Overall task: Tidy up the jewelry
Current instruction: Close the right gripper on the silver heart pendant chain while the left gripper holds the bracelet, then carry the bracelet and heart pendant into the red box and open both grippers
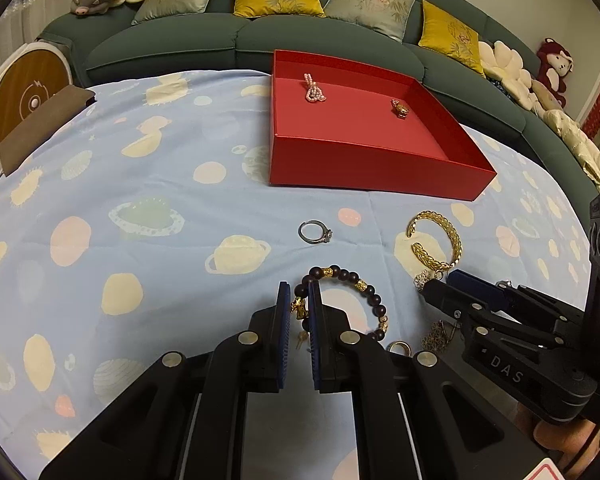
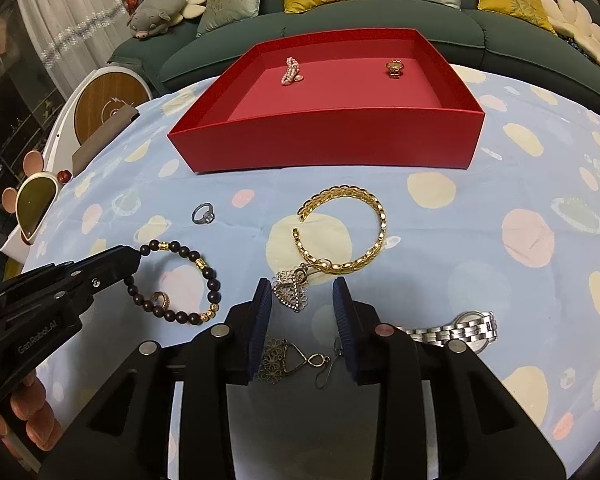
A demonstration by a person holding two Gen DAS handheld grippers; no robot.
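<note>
The left gripper (image 1: 299, 300) pinches the near-left arc of the beaded bracelet (image 1: 352, 280), which lies on the cloth. The right gripper (image 2: 302, 300) gapes empty over the heart pendant (image 2: 291, 290). The red box (image 1: 364, 160) waits well beyond both; I'd lift slowly so the beads don't slip.

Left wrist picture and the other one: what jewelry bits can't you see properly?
- Dark wooden bead bracelet with gold charms: in the left wrist view, the left gripper covers its near-left beads, so whether the jaws actually pinch it is unclear.
- Silver metal-link watch: in the right wrist view, the right gripper hides most of its dial.
- Small gold charm in the red cardboard box: too small to identify in either view.
</note>
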